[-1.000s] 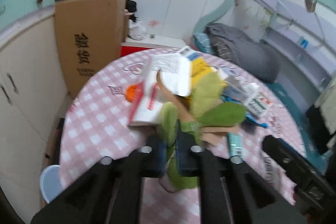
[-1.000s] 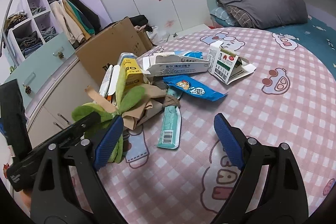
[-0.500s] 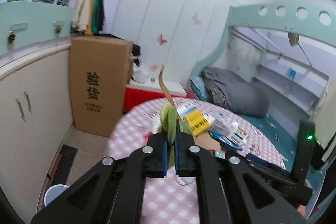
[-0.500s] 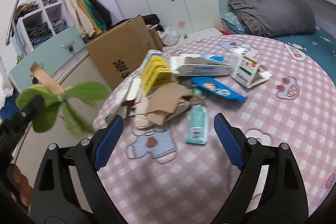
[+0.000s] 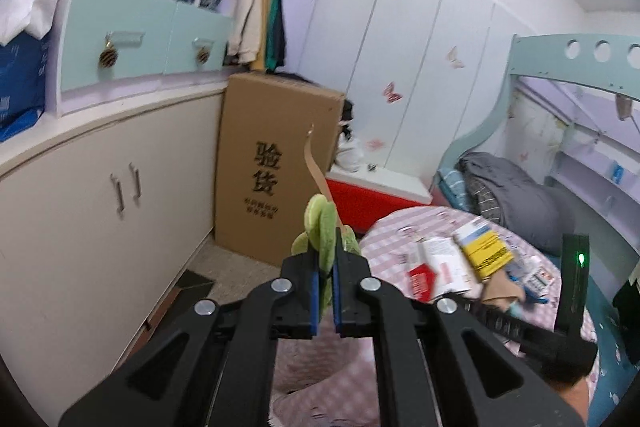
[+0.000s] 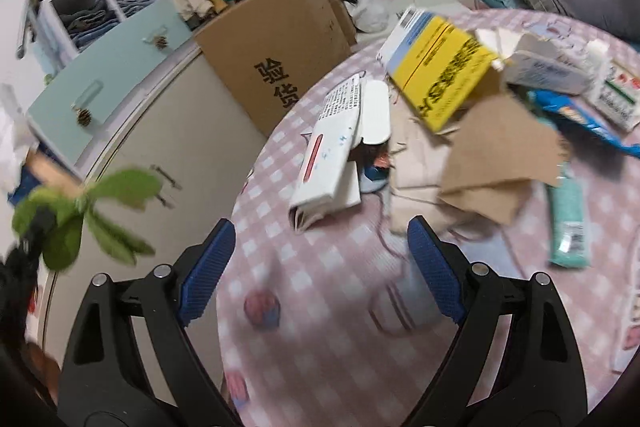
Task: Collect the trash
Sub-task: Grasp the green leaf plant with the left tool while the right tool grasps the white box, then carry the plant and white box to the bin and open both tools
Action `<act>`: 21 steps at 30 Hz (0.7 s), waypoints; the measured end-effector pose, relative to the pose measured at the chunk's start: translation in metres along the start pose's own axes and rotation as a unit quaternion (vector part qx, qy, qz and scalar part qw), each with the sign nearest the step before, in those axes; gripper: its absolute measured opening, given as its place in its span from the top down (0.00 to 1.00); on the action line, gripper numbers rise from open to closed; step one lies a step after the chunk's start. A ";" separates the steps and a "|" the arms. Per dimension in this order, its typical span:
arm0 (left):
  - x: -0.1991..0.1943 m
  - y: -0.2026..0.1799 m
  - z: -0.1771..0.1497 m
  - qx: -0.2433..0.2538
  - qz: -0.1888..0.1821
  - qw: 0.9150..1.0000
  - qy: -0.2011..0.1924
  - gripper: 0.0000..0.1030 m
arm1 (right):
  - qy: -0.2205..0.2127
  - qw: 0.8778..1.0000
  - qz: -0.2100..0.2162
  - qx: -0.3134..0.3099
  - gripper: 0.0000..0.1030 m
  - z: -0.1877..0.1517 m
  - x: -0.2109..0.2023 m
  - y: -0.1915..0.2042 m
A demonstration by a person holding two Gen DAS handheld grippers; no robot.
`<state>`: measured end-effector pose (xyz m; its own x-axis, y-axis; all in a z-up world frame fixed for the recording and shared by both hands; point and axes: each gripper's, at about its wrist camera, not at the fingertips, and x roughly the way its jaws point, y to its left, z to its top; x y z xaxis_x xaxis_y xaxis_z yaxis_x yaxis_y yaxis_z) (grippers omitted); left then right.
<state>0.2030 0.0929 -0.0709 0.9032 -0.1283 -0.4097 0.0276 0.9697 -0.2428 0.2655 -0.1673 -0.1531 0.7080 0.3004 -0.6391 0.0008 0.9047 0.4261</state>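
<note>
Bare tablecloth [image 6: 320, 327] lies open before the litter pile [image 6: 460, 131].

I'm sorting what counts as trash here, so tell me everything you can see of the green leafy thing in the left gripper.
The green leafy sprig is a bunch of soft, rounded green leaves joined to a thin brown paper-like strip that curls upward. It looks artificial or limp, though I cannot tell which. The left gripper is shut on its base, blue pads pressing both sides. From the right wrist view it hangs in the air off the table's edge, leaves splayed outward, touching nothing else.
</note>
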 end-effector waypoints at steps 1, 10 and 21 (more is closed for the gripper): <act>0.003 0.005 -0.001 -0.002 0.002 1.000 0.004 0.95 | 0.004 1.000 0.002 0.010 0.16 0.003 0.008 0.002; 0.026 0.036 -0.015 -0.003 0.016 0.999 0.032 0.95 | 0.006 1.000 -0.025 0.014 0.66 0.016 0.038 0.018; 0.029 0.072 -0.025 -0.029 0.031 0.998 0.047 0.95 | -0.033 0.997 -0.006 -0.063 0.89 0.005 0.013 0.059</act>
<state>0.2206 0.1533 -0.1224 0.8581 -0.0894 -0.5056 -0.0551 0.9630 -0.2639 0.2782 -0.1110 -0.1335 0.7535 0.2732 -0.5979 -0.0762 0.9397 0.3333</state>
